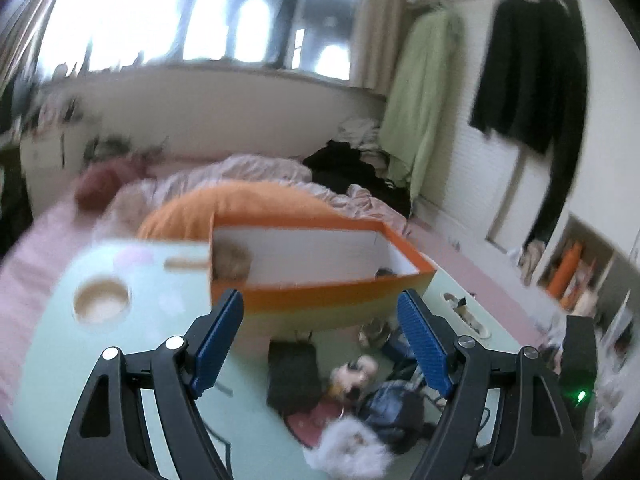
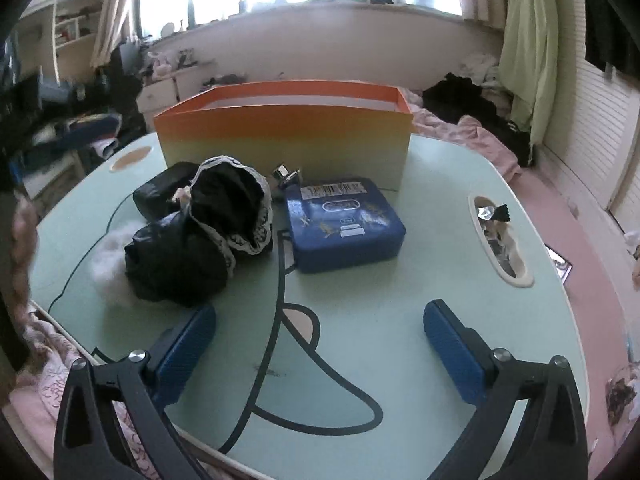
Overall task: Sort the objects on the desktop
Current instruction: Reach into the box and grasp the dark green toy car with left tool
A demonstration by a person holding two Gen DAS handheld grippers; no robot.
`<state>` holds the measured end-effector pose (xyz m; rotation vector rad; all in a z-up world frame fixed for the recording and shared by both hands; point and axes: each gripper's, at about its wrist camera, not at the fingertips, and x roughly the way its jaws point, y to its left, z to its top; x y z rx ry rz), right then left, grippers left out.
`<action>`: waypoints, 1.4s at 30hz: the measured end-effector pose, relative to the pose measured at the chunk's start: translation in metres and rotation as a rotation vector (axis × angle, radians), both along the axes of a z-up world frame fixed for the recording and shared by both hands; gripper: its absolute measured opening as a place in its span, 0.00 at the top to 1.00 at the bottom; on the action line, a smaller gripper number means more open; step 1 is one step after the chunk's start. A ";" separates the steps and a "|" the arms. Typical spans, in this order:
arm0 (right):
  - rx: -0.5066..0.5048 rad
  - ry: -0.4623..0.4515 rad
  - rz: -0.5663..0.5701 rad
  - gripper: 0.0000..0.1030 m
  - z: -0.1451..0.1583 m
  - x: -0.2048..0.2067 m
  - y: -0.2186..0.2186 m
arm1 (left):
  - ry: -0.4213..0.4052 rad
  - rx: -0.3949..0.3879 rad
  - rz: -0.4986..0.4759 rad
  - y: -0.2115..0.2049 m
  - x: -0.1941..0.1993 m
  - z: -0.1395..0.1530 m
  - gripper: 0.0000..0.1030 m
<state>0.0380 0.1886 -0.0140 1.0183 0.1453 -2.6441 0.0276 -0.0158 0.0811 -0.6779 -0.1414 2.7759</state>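
Note:
An open orange box (image 1: 300, 222) stands on the pale green table (image 2: 400, 272), seen blurred in the left wrist view. It holds a brownish thing (image 1: 232, 262) and a small dark thing (image 1: 384, 272). My left gripper (image 1: 318, 298) hangs open above the table before the box, nothing between its fingers. Below it lie a black pouch (image 1: 292, 376), a small doll (image 1: 356, 372) and white fluff (image 1: 348, 448). My right gripper (image 2: 320, 312) stands wide open over bare table. Ahead of it are a blue tin (image 2: 344, 224), a black lace-edged cloth (image 2: 212, 232) and the box (image 2: 284, 140).
The table has a round recess (image 1: 102, 300) at the left and an oval slot (image 2: 500, 240) holding small items at the right. A small metal clip (image 2: 286, 174) lies between tin and box. A bed with an orange pillow (image 1: 240, 204) lies behind.

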 end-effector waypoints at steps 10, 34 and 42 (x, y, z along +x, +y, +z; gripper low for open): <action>0.000 0.007 0.005 0.00 0.008 0.007 -0.006 | -0.422 -0.019 -0.171 0.065 -0.148 0.022 0.65; -0.004 0.009 0.002 0.00 0.011 0.005 -0.008 | -0.800 0.109 -0.212 0.095 -0.231 -0.057 0.93; -0.003 0.013 0.004 0.00 0.012 0.003 -0.011 | -0.725 0.112 -0.138 0.055 -0.227 -0.022 0.68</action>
